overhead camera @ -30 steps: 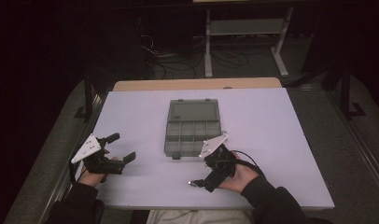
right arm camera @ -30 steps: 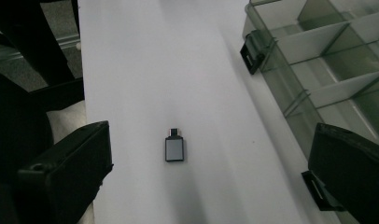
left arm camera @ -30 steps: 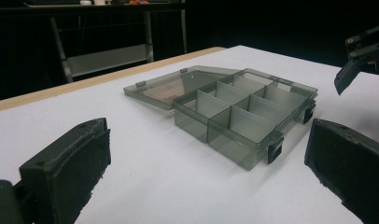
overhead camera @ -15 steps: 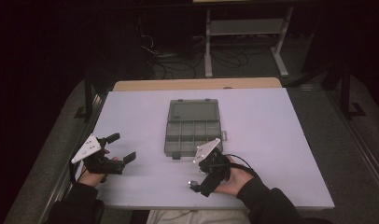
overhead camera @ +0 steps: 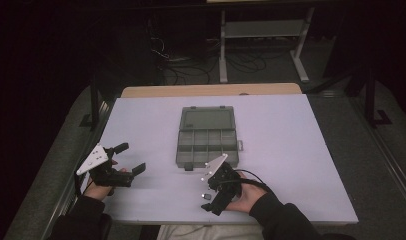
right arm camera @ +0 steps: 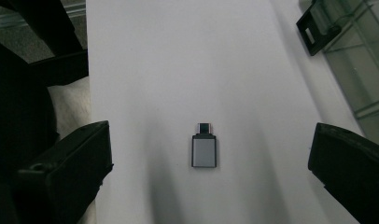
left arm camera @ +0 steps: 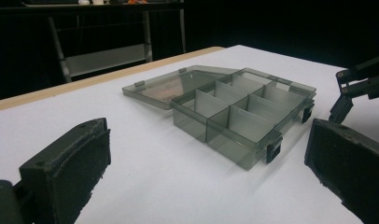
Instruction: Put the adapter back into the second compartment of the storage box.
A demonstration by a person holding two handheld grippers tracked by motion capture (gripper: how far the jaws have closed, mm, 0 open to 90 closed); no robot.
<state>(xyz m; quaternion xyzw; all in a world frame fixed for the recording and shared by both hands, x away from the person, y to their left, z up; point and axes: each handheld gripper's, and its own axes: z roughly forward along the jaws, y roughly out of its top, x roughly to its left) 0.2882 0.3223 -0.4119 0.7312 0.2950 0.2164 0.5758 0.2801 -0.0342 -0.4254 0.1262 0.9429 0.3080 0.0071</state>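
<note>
Right between the two wide-apart black jaws of the right tool (right arm camera: 208, 179) lies a small grey metal adapter plug with a short dark tip (right arm camera: 204, 148). It lies flat on the white surface (right arm camera: 178, 60), not touching either jaw, about halfway between them. In the right gripper view its long side runs up and down, along the way the jaws point, and its dark tip points away from the tool. In the high view the right tool (overhead camera: 209, 196) sits near the front edge of the white surface (overhead camera: 291, 150), and the plug (overhead camera: 203, 183) shows as a tiny pale spot just beside it.

The right tool is open and holds nothing.

Close to the plug is a see-through grey plastic box with small compartments (overhead camera: 208, 141). Its lid lies flat open behind it. One of its black clasps (right arm camera: 317, 27) shows at the top right of the right gripper view.

The left tool (overhead camera: 127, 159) is open too, with nothing in it. It sits at the left of the surface, well apart from the box (left arm camera: 243, 112).
</note>
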